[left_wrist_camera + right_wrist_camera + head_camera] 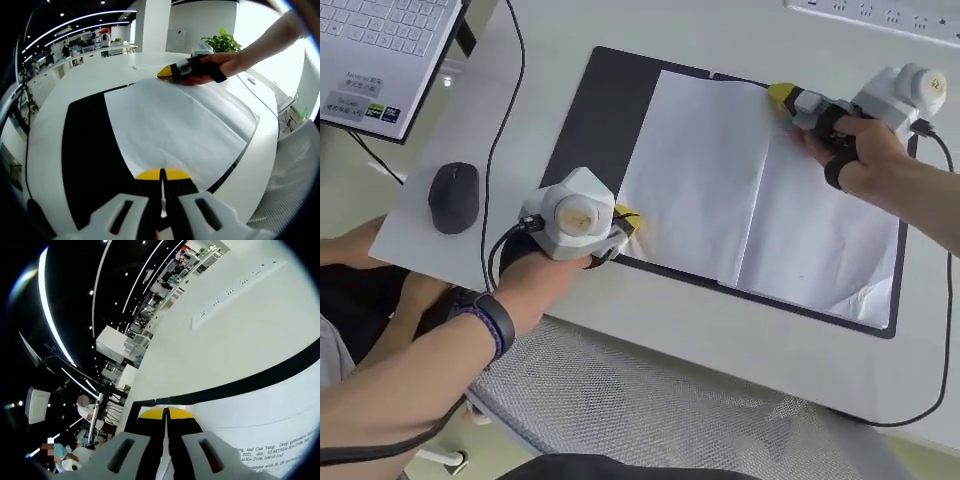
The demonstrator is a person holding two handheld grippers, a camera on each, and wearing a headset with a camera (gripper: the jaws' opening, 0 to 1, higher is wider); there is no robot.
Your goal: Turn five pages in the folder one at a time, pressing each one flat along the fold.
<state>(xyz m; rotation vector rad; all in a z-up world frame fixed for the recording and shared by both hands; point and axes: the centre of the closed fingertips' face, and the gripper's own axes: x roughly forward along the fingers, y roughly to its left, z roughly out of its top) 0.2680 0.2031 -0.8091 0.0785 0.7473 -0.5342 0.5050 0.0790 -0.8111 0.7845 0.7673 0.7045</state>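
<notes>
Black folder (590, 120), open flat, white pages (700, 170) spread across it, right corner crumpled

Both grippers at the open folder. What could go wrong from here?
The right page is already crumpled at its lower corner; turning it may crease or tear it. The left gripper is shut at the edge of the left page; sliding there could buckle the sheet or catch several.

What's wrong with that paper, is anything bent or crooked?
The right-hand page is crumpled at its near corner, where wrinkles and a ragged edge show just inside the black folder border. The left-hand page lies smooth and flat. Nothing else stands out.
</notes>
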